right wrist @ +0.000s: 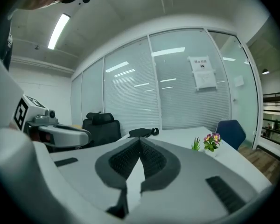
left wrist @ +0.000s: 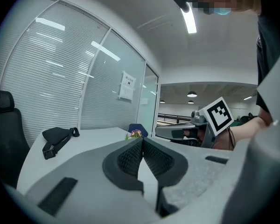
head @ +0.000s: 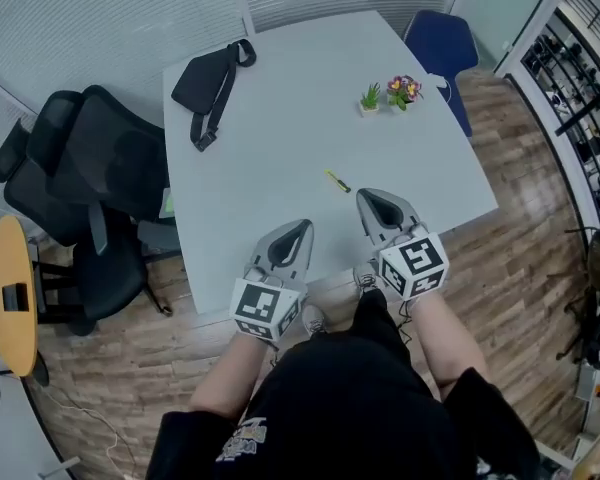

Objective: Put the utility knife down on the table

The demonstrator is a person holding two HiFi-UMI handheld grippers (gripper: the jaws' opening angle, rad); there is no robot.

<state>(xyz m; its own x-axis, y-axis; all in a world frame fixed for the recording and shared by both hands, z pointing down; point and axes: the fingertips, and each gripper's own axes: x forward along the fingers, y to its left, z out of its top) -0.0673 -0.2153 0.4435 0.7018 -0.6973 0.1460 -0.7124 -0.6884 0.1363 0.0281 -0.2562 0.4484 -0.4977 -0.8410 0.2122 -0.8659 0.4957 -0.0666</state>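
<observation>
Two black office chairs (head: 100, 168) stand at far left. One soft black bag (head: 212, 83) lies at the upper left of the smooth white table (head: 280, 138). At lower centre is the left gripper (head: 302, 226), ribbed pads pressed together, empty. One slim yellow utility knife (head: 338, 180) lies flat on the table just above. The right gripper (head: 364, 196) is likewise closed on nothing. Two small potted plants (head: 390, 94) sit at upper right.

No lettering is legible; the paper notice (right wrist: 203, 74) on the glass partition (right wrist: 130, 90) is too small to read
</observation>
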